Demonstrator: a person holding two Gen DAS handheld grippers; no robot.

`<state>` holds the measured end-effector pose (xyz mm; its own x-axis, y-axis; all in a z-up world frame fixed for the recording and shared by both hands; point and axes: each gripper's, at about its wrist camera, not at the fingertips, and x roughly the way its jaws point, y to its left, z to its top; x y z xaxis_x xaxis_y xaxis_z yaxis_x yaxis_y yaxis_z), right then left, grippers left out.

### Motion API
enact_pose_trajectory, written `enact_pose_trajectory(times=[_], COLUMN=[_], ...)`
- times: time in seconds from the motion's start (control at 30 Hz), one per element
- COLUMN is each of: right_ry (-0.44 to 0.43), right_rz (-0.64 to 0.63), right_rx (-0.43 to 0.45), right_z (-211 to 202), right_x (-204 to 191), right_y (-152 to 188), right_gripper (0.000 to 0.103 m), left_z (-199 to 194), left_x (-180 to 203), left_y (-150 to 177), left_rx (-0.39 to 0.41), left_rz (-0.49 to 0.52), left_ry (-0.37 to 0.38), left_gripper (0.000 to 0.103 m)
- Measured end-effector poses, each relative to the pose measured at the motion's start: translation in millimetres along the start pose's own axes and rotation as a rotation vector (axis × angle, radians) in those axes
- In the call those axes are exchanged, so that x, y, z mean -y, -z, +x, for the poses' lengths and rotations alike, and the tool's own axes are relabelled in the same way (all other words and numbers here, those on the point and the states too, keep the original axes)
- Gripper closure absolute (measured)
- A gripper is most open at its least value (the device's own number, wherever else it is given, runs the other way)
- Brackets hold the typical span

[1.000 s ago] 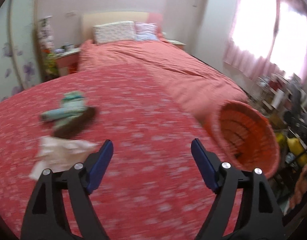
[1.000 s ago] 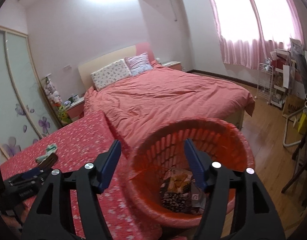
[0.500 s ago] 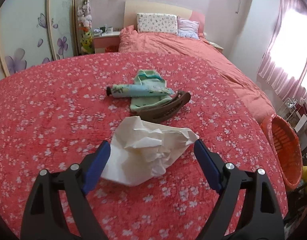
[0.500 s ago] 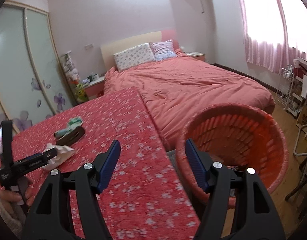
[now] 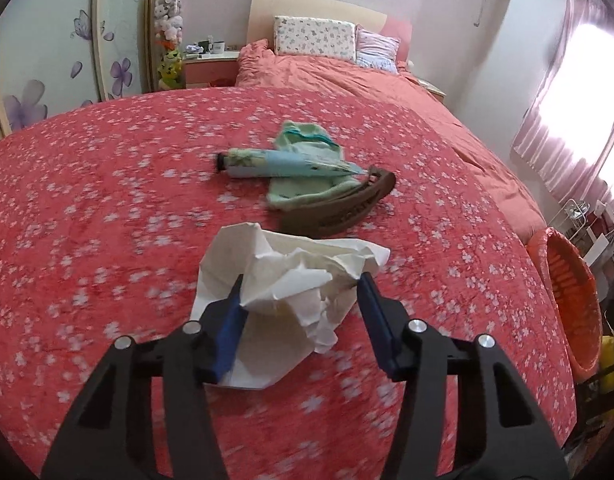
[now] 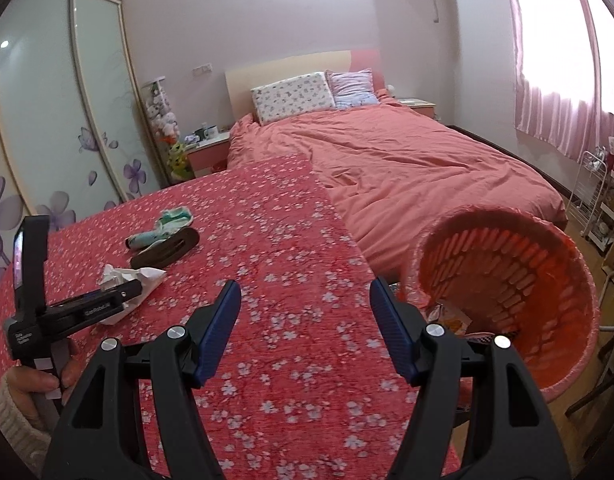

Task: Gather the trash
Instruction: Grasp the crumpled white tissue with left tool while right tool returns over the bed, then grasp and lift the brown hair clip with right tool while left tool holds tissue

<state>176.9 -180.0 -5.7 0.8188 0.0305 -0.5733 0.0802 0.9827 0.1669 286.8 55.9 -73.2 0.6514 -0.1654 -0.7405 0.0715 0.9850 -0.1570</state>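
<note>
A crumpled white paper tissue [image 5: 287, 280] lies on the red flowered cloth [image 5: 107, 220]. My left gripper [image 5: 301, 300] is open, its blue pads on either side of the tissue, not pressing it. In the right wrist view the tissue [image 6: 119, 276] shows at the left gripper's [image 6: 137, 290] tip. My right gripper [image 6: 305, 308] is open and empty above the cloth's right part. An orange plastic basket [image 6: 547, 280] with wrappers inside stands past the cloth's right edge; it also shows in the left wrist view [image 5: 575, 300].
Beyond the tissue lie a rolled tube [image 5: 263, 164], a green cloth [image 5: 307, 148] and a brown sandal [image 5: 339, 208]. A pink bed [image 6: 407, 160] lies behind. A wire rack [image 6: 599, 200] and clutter stand at right.
My left gripper moved forward onto the tissue and its jaws narrowed around it. My right gripper swung left, away from above the basket, and now hangs over the cloth.
</note>
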Motion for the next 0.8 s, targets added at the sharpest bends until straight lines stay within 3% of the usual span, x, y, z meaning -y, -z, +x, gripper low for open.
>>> enact_pose_trajectory(times=[0.1, 0.27, 0.47, 0.6, 0.67, 0.8], right_ry=[-0.012, -0.048, -0.108, -0.134, -0.139, -0.113], right_rz=[-0.016, -0.038, -0.065, -0.075, -0.071, -0.072], right_rx=[-0.006, -0.033, -0.085, -0.130, -0.150, -0.195], right_z=[3, 16, 44, 67, 80, 107], right_x=[-9, -32, -79, -118, -135, -165], right_y=[-1, -4, -7, -8, -9, -10], right_gripper=[0.036, 0.036, 0.036, 0.034, 0.028, 0.028], left_z=[-16, -41, -52, -51, -48, -44], left_x=[-21, -74, -137, -160, -170, -176], left_y=[3, 3, 1, 4, 6, 6], left_rx=[0.028, 0.078, 0.080, 0.076, 0.056, 0.036], left_rz=[-0.016, -0.060, -0.154, -0.180, -0.216, -0.238], left_ry=[-0.026, -0.145, -0.226, -0.232, -0.191, -0.156], left_gripper=[0.049, 0.048, 0.048, 0.047, 0.047, 0.045])
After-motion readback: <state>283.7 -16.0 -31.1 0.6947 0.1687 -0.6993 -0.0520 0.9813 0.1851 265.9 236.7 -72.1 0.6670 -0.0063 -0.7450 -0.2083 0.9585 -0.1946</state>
